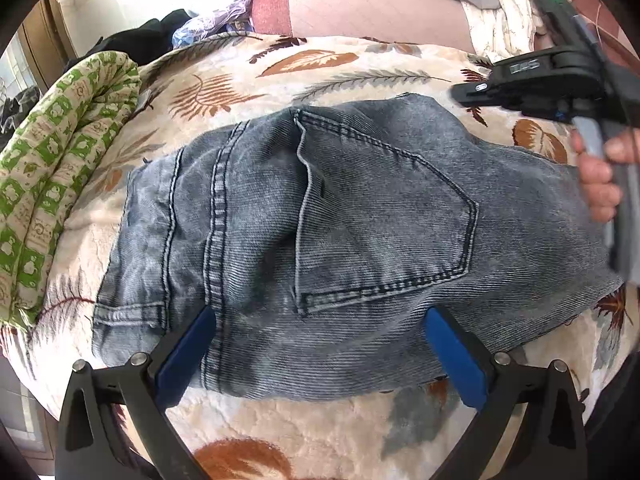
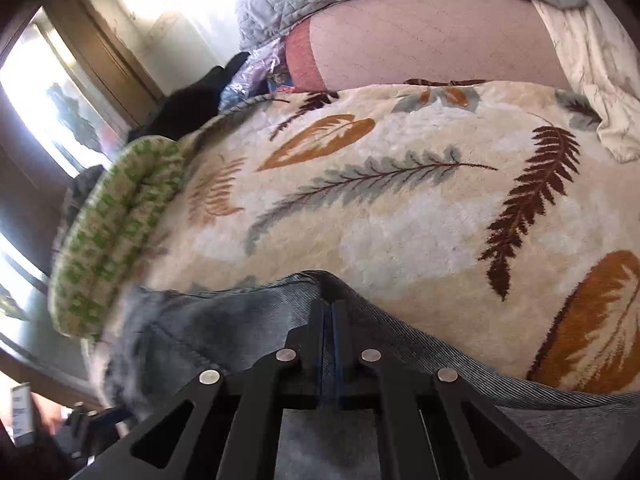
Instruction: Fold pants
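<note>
bed: leaf-print blanket [image 2: 400,216] | window [image 2: 44,112], bright daylight | wooden frame [image 2: 100,52]

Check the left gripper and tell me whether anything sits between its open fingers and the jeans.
Nothing visible does. The left gripper hangs open directly over the near part of the jeans, its blue pads spread to either side with only denim between them. The right gripper is already shut on the jeans' far edge.

Left wrist cam looks steeply down, close over the pants [image 1: 320,220] on the leaf blanket [image 1: 320,60]. Right wrist cam sits lower at their edge, facing across. Both catch the green quilt roll [image 1: 60,160].
</note>
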`<state>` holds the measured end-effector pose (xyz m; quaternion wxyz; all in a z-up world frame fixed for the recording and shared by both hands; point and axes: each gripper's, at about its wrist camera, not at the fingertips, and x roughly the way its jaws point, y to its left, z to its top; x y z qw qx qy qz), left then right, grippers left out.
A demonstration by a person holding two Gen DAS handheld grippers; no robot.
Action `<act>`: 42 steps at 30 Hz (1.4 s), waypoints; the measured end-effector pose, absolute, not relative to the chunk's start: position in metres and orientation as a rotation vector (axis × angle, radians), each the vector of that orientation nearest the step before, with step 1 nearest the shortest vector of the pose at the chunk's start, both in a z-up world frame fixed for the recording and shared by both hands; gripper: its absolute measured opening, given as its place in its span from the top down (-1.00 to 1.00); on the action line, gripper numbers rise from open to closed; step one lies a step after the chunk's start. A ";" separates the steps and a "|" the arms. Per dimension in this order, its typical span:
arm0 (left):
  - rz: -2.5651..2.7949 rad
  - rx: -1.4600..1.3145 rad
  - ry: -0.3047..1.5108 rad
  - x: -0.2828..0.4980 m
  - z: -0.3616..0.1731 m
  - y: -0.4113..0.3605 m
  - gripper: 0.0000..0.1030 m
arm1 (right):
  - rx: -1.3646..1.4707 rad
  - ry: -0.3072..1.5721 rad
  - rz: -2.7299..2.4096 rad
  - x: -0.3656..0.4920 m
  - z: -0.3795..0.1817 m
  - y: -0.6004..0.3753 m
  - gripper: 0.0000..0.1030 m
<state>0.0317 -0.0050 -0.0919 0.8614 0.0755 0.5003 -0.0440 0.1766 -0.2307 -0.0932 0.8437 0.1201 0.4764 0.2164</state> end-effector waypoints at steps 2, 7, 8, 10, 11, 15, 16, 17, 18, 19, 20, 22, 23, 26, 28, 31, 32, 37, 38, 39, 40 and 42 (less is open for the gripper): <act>-0.072 0.187 1.075 0.035 -0.100 -0.001 -1.00 | 0.245 1.003 0.446 0.173 -0.087 -0.239 0.90; -0.081 0.148 1.093 0.035 -0.106 0.006 -1.00 | 0.238 1.060 0.447 0.170 -0.090 -0.261 0.86; -0.081 0.147 1.095 0.035 -0.105 0.006 -1.00 | 0.224 1.075 0.445 0.170 -0.093 -0.260 0.86; -0.083 0.130 1.103 0.035 -0.104 0.009 -1.00 | 0.192 1.116 0.445 0.170 -0.100 -0.257 0.86; -0.084 0.127 1.104 0.034 -0.104 0.010 -1.00 | 0.172 1.133 0.436 0.170 -0.103 -0.257 0.86; -0.082 0.133 1.100 0.031 -0.104 0.010 -1.00 | 0.142 1.185 0.446 0.169 -0.113 -0.259 0.86; -0.079 0.134 1.100 0.030 -0.104 0.011 -1.00 | 0.129 1.190 0.437 0.168 -0.115 -0.259 0.86; -0.077 0.134 1.102 0.032 -0.106 0.008 -1.00 | 0.113 1.193 0.429 0.167 -0.117 -0.257 0.86; -0.077 0.134 1.104 0.031 -0.105 0.007 -1.00 | 0.103 1.196 0.434 0.167 -0.119 -0.255 0.86; -0.078 0.132 1.105 0.031 -0.104 0.007 -1.00 | 0.099 1.197 0.439 0.167 -0.120 -0.253 0.82; -0.080 0.128 1.106 0.031 -0.103 0.008 -1.00 | 0.096 1.197 0.439 0.168 -0.120 -0.252 0.75; -0.082 0.122 1.104 0.031 -0.101 0.009 -1.00 | 0.084 1.182 0.446 0.168 -0.119 -0.247 0.30; -0.083 0.120 1.101 0.031 -0.100 0.009 -1.00 | 0.077 1.166 0.447 0.168 -0.117 -0.245 0.19; -0.090 0.119 1.093 0.031 -0.097 0.008 -1.00 | 0.066 1.158 0.460 0.168 -0.116 -0.238 0.11; -0.094 0.124 1.096 0.032 -0.097 0.006 -1.00 | 0.046 1.169 0.472 0.167 -0.121 -0.231 0.12; -0.096 0.127 1.100 0.032 -0.098 0.006 -1.00 | -0.021 1.170 0.438 0.167 -0.126 -0.224 0.58; -0.096 0.128 1.102 0.032 -0.099 0.006 -1.00 | -0.039 1.167 0.422 0.168 -0.126 -0.224 0.75; -0.088 0.118 1.105 0.033 -0.100 0.011 -1.00 | -0.020 1.155 0.383 0.171 -0.126 -0.233 1.00; -0.086 0.115 1.104 0.033 -0.100 0.012 -1.00 | -0.016 1.143 0.377 0.170 -0.124 -0.234 1.00; -0.083 0.115 1.101 0.032 -0.100 0.013 -1.00 | -0.009 1.125 0.370 0.170 -0.120 -0.235 1.00; -0.082 0.116 1.099 0.032 -0.100 0.014 -1.00 | 0.000 1.109 0.371 0.170 -0.115 -0.235 1.00; -0.079 0.112 1.097 0.032 -0.100 0.017 -1.00 | 0.046 1.056 0.411 0.169 -0.104 -0.236 0.97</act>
